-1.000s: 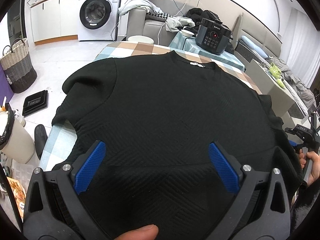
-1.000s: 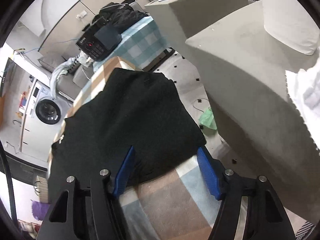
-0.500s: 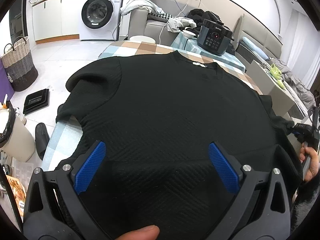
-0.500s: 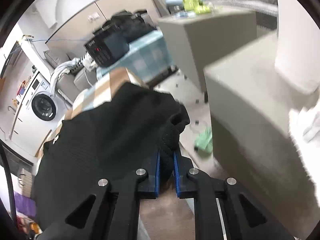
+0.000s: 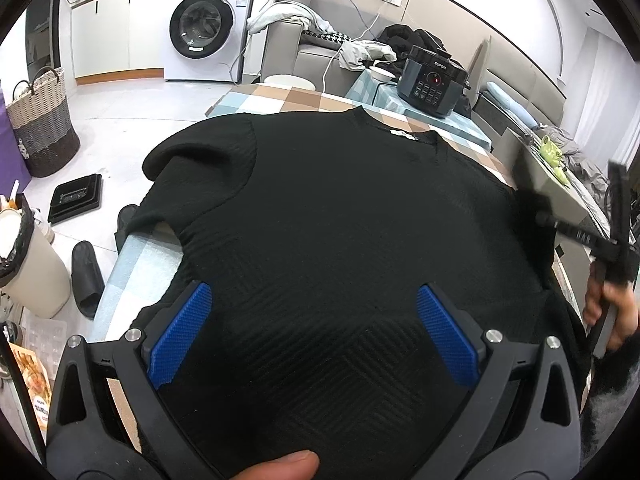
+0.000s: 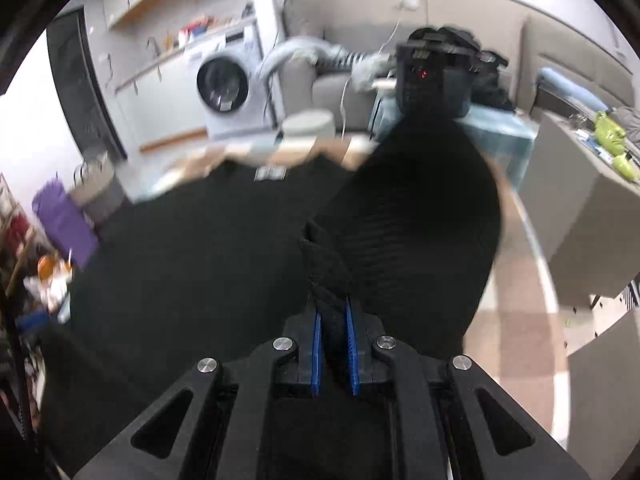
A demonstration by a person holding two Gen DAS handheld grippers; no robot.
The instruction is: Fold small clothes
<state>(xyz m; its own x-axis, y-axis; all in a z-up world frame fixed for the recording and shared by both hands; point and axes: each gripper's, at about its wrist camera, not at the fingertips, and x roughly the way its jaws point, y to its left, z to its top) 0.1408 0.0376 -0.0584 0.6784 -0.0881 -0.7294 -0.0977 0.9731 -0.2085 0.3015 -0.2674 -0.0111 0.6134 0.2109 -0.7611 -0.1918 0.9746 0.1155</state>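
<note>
Sleeve (image 6: 420,216) now lifted and swung inward over black top (image 5: 340,216), right gripper (image 6: 334,344) jaws clamped on it, left gripper (image 5: 312,336) jaws still apart.

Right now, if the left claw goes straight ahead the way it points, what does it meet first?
Most likely the black textured knit top, which fills the space between and beyond the open left claw; depth is unclear.

Bright, even indoor light. Left wrist view is sharp; right wrist view is motion-blurred, worst at far left. Both bend strongly at dark, vignetted fisheye edges.
</note>
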